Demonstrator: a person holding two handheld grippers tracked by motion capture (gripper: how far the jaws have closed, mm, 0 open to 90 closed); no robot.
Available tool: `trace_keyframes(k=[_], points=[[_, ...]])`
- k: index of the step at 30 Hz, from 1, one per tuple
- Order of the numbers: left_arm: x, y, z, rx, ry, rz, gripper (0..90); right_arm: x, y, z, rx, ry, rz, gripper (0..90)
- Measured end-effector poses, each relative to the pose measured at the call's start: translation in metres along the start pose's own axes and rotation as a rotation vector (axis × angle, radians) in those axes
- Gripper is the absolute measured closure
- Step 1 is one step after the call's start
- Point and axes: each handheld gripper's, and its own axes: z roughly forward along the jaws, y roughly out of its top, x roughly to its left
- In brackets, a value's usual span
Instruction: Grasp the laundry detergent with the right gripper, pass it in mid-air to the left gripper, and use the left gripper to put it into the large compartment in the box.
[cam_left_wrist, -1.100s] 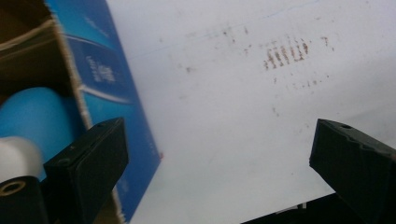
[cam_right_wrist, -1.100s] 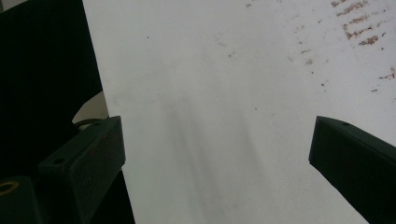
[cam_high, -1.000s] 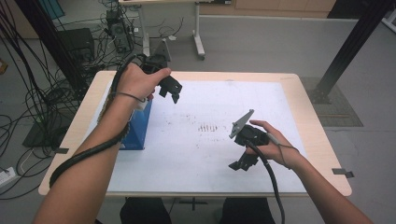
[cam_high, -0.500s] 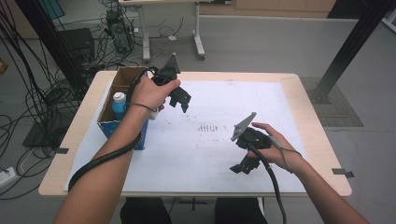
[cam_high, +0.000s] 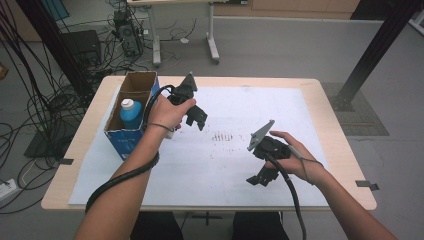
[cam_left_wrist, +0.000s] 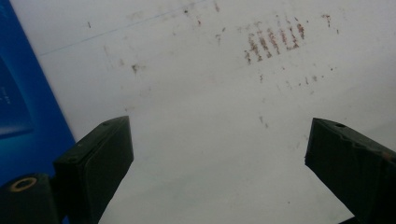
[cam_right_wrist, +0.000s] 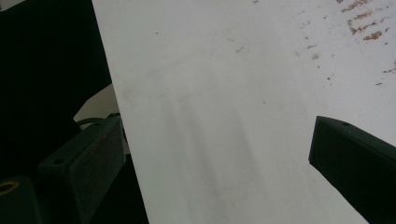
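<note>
At the far left of the high view we see an open brown cardboard box with blue printed sides (cam_high: 131, 131) standing on the left part of the pale wooden table (cam_high: 340, 135). Its label is too small to read; in the left gripper view a slab of the same blue box (cam_left_wrist: 18, 107) carries faint pale print that we cannot make out. Inside the near compartment stands a blue plastic bottle with a white cap (cam_high: 131, 113), upright, its lower body hidden by the box wall.

Just right of the box we find the left gripper (cam_high: 199, 120), held in the person's left hand (cam_high: 167, 112) above the white paper sheet (cam_high: 210, 175) that covers most of the table. Its jaws have just been closing a little, yet they stand wide apart with nothing but bare paper between them; it holds nothing. Its black cable loops down along the forearm.

At the sheet's middle we note a cluster of small reddish-brown marks (cam_high: 223, 136), set in short rows like stamped print, but illegible to us.

Further right, the right gripper (cam_high: 261, 177) rests in the person's right hand (cam_high: 295, 160) near the sheet's front edge. Its jaws are spread and empty. In the right gripper view a dark area beyond the paper's edge is too murky to identify.
</note>
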Motion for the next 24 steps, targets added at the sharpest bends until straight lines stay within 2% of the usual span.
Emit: trace_keyframes(k=[11, 24], points=[[0.005, -0.007, 0.029, 0.026, 0.009, 0.0, 10.6, 0.0, 0.001, 0.004, 0.002, 0.004, -0.002, 3.6], [0.003, -0.01, 0.04, 0.054, 0.0, 0.008, 11.0, 0.0, 0.0, 0.004, 0.004, 0.003, -0.002, 3.5]])
